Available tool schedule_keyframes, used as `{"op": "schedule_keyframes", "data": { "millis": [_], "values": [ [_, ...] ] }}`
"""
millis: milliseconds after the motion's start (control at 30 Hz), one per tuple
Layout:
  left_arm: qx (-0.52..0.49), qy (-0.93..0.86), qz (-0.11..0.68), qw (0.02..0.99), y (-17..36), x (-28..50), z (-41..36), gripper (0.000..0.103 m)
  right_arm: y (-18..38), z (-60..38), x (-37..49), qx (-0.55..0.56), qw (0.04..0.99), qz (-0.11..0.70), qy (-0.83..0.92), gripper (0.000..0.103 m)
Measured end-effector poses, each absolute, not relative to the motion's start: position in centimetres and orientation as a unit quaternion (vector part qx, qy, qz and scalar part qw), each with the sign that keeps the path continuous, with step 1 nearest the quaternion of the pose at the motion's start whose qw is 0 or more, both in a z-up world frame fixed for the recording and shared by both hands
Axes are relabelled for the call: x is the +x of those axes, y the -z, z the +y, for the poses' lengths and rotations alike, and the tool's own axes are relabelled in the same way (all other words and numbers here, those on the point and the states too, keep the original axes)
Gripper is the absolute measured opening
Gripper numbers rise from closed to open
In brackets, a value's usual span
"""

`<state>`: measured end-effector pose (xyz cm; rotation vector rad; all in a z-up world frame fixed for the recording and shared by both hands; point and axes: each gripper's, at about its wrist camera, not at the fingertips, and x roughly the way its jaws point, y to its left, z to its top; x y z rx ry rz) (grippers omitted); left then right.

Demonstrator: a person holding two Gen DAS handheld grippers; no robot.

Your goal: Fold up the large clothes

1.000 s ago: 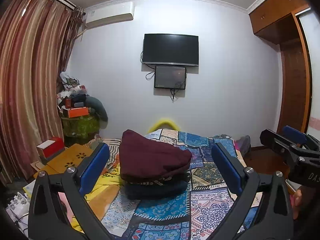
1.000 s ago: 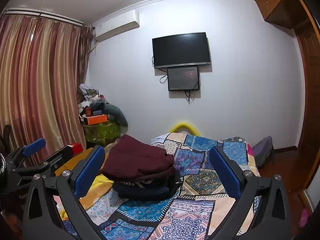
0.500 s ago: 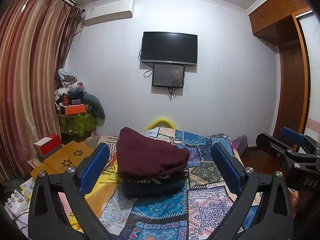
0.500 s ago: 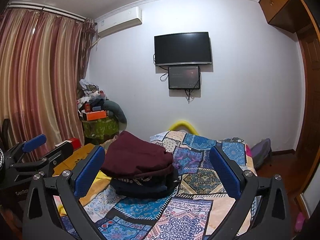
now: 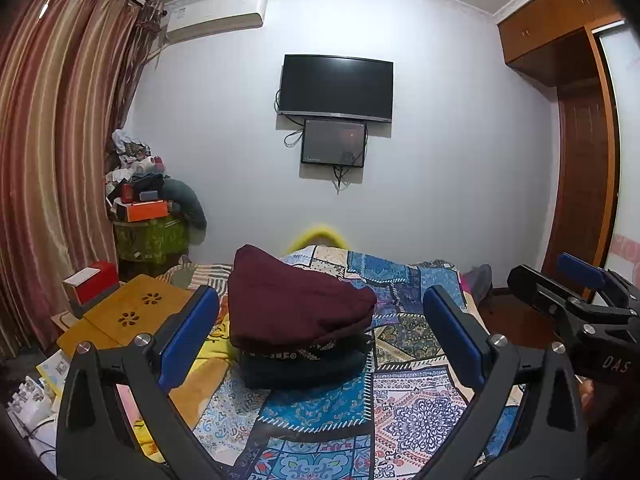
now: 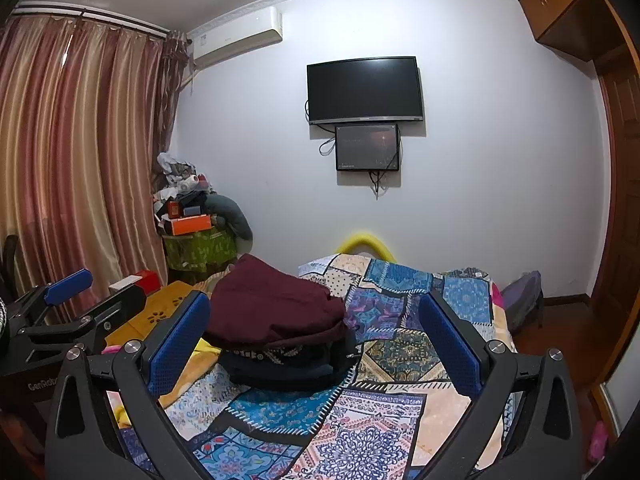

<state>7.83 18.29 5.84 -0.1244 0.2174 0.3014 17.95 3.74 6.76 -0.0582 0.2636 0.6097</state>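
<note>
A folded maroon garment (image 5: 296,308) (image 6: 272,308) lies on top of a folded dark garment (image 5: 300,368) (image 6: 288,368), stacked on a bed with a patchwork cover (image 5: 400,400) (image 6: 380,420). My left gripper (image 5: 320,336) hovers above the near end of the bed, open and empty, with the stack seen between its blue pads. My right gripper (image 6: 316,336) is also open and empty, held level beside it, and shows at the right edge of the left wrist view (image 5: 576,292). The left gripper appears at the left edge of the right wrist view (image 6: 80,300).
A yellow wooden lap table (image 5: 124,316) with a red box (image 5: 92,280) sits left of the bed. A cluttered green stand (image 5: 148,236) fills the corner by the curtain (image 5: 48,160). A TV (image 5: 336,84) hangs on the far wall. A wooden wardrobe (image 5: 580,160) stands right.
Both grippers have tilted or risen slightly, so the stack and bed sit a little lower in view. Nothing was grasped and the clothes have not moved.
</note>
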Motion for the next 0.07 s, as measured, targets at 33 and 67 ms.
{"op": "schedule_keyframes", "data": {
  "millis": [33,67],
  "values": [
    [-0.062,-0.149,0.110,0.981,-5.74,7.97,18.27,0.103,-6.69,3.71,18.03,-0.028,0.945,0.130,-0.299,0.103],
    [-0.061,-0.149,0.111,0.981,-5.69,8.03,18.34,0.103,-6.64,3.70,18.15,-0.028,0.945,0.132,-0.298,0.103]
  ]
}}
